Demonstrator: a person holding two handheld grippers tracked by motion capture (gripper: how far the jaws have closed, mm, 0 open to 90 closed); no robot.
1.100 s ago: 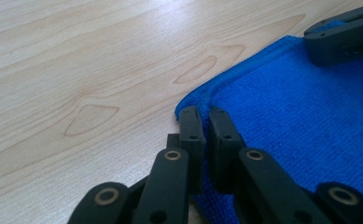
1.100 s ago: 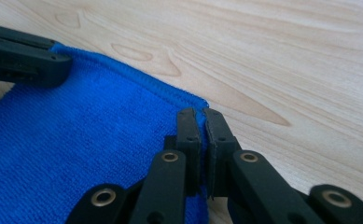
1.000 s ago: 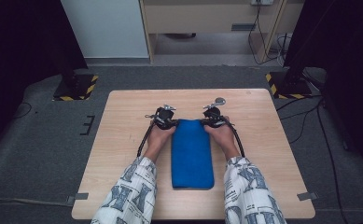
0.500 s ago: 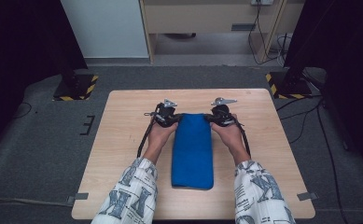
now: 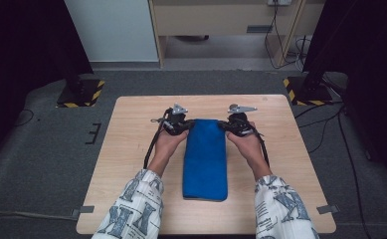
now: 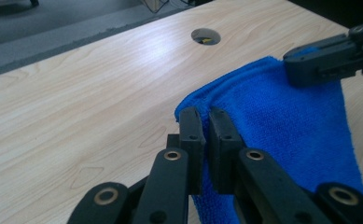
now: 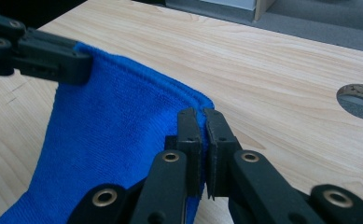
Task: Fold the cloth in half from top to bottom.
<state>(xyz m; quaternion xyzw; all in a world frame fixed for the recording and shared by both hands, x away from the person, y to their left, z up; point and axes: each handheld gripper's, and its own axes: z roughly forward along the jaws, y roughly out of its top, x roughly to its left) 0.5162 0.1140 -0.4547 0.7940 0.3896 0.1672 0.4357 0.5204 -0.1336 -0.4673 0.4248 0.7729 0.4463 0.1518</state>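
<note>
Folded blue microfibre cloth (image 5: 205, 159), nubbly pile, stitched hem, long rectangle, lies lengthwise mid-way across the pale wood-grain laminate surface (image 5: 131, 164). Far end lifted slightly at both corners. Left tool (image 6: 201, 122) pinched tight on the far-left corner; right tool (image 7: 199, 122) pinched tight on the far-right corner. Round cable hole (image 7: 359, 99) in the surface just beyond the cloth. Grey carpet floor (image 5: 42, 149) around; nothing in the way.

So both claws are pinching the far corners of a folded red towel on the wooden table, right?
Not quite: the towel is blue, not red, as the high view shows. The rest holds: the left claw and right claw each pinch a far corner on the wooden table.
</note>
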